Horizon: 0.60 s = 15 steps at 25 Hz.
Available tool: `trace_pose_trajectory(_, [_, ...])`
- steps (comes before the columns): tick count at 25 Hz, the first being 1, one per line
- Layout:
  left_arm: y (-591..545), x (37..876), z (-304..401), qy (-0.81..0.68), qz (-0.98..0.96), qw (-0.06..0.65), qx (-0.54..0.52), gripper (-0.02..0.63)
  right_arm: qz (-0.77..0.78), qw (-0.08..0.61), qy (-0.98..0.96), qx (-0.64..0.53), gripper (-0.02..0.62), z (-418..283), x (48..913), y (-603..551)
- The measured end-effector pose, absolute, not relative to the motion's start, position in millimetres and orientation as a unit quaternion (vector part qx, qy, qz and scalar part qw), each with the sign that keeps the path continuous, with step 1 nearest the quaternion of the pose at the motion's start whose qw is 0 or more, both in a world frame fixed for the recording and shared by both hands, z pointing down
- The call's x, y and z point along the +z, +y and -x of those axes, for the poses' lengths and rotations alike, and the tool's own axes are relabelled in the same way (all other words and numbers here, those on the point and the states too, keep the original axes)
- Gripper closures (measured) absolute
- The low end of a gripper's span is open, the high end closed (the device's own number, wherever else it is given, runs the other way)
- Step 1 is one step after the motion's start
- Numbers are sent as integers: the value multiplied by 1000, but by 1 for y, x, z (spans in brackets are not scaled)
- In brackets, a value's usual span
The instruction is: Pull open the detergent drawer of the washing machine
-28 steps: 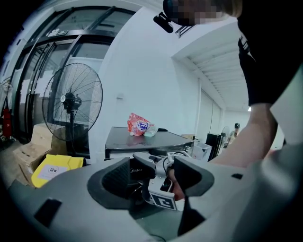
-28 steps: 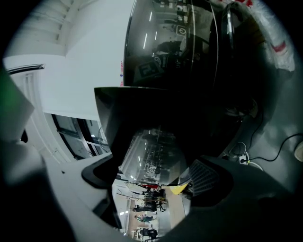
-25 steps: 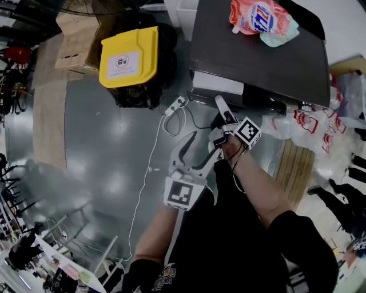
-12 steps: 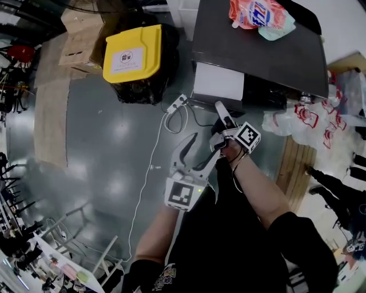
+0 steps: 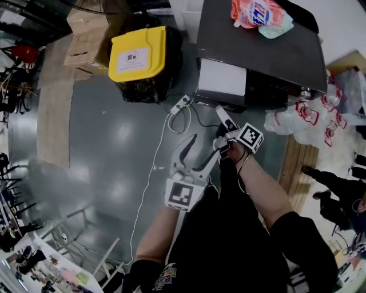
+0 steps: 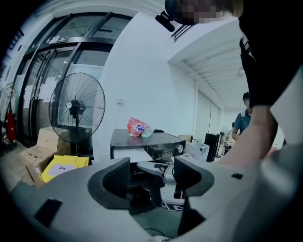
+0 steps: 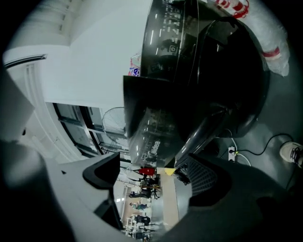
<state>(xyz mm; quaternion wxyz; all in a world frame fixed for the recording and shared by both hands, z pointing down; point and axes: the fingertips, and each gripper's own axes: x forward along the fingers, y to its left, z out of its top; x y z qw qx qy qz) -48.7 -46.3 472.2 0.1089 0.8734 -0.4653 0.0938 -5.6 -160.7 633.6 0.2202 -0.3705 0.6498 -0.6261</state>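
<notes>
**What stands on the floor below you**

You look down on a glossy grey floor. It carries the washing machine, a yellow-lidded bin, cardboard boxes, a flat cardboard sheet, a white power strip and a wooden pallet. A detergent bag lies on the machine's top.

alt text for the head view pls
From above: the white detergent drawer stands pulled out of the washing machine, the right gripper pointing toward it. The left gripper is open beside it; a yellow-lidded bin sits nearby.

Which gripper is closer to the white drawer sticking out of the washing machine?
Right. The right gripper is just in front of the drawer; the left gripper sits farther back, toward the person's body.
</notes>
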Motion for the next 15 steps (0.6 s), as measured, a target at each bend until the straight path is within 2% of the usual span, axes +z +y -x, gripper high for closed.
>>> trace_pose_trajectory(3, [-39,465,53,-469,-872,111,85,336,339,192,715,-580,198,18,603,-143])
trace_pose_trajectory(5, [-35,461,56,-472,-871,115,77,336,322,171,767,-528,268,24,577,-135])
trace_pose_trajectory(10, [-20,450,56,-466,-876,104,63,348,351,109,824,-430,584,9,534,-112])
trace_pose_trajectory(15, [-3,444,57,-457,-884,82,55,393,352,74,863,-355,596,6,493,-80])
